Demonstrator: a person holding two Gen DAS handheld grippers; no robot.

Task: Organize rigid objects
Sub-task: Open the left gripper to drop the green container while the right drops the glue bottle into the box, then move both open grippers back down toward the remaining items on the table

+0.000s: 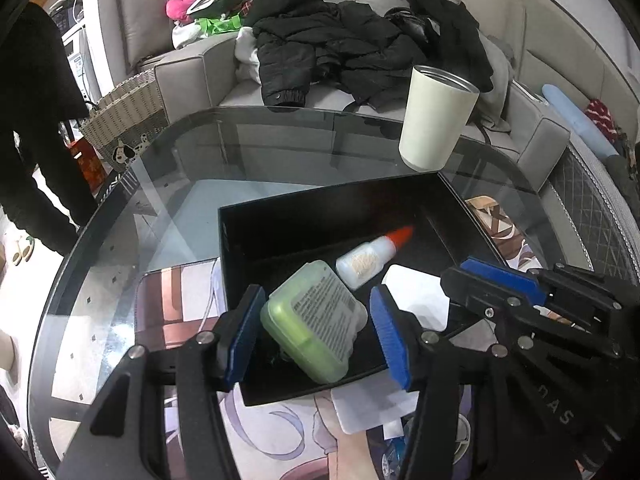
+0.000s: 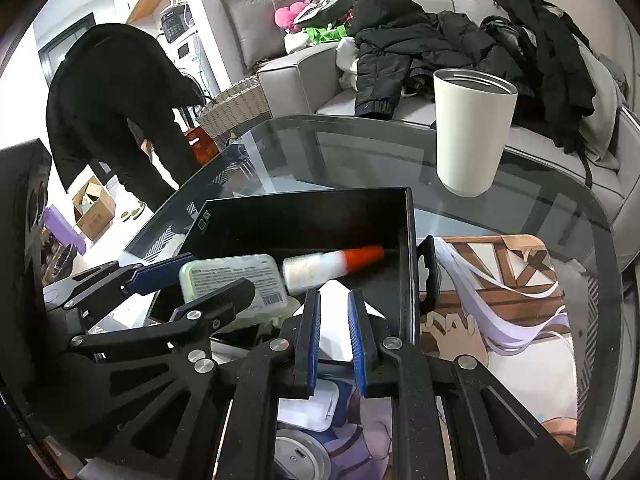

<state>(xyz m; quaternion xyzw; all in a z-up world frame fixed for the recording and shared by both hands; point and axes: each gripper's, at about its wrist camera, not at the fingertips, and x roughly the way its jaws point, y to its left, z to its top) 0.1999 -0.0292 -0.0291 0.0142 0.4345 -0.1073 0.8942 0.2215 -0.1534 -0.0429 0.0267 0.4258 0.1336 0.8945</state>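
Observation:
A pale green plastic case (image 1: pixel 312 320) with a printed label hangs tilted over the near end of an open black box (image 1: pixel 320 200). My left gripper (image 1: pixel 316 296) is shut on the case, one blue pad on each side. A small glue bottle (image 1: pixel 372 256) with an orange-red tip lies on the box floor behind it. My right gripper (image 2: pixel 334 300) is shut on a flat white piece (image 2: pixel 332 308) and holds it in the box beside the bottle (image 2: pixel 320 266). The right wrist view shows my left gripper (image 2: pixel 218 272) at the left with the green case (image 2: pixel 232 276) in it.
A tall cream tumbler (image 1: pixel 436 116) stands on the glass table (image 1: pixel 168 208) behind the box. A printed mat and small white items lie under the glass. A person in black (image 2: pixel 112 112) bends over at the left. A grey sofa (image 1: pixel 192 76) with dark jackets is behind.

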